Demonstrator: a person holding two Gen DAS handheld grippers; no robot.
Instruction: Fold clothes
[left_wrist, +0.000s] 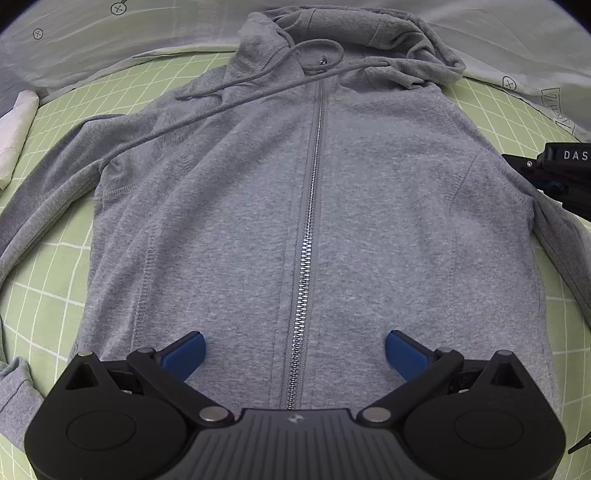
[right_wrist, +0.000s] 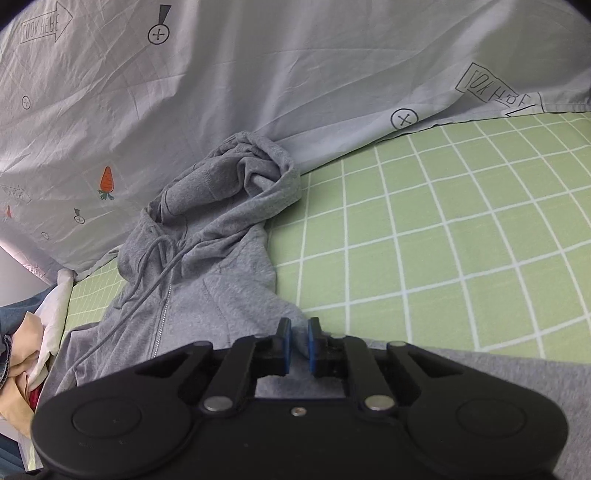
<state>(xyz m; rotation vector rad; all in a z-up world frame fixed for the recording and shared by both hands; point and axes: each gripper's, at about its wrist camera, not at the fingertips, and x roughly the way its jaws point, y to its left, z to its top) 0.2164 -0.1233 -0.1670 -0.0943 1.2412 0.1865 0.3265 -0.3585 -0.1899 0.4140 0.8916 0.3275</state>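
left wrist view:
count: one grey hoodie, one zipper, two drawstrings, one green checked sheet, one pale printed cover.
hoodie: flat on the bed, front up, zipped, hood at far end on the cover edge, sleeves spread to both sides.
left tongs: spread wide, released, holding nothing; blue pads either side of the zipper over the lower front, contact unclear.
right tongs: at right edge by the right sleeve, only part visible.

right wrist view:
count: one hoodie, one carrot print, one pile of other clothes at left.
right tongs: almost closed, narrow gap between pads; grey fabric between and under them, grip unclear, cannot tell.
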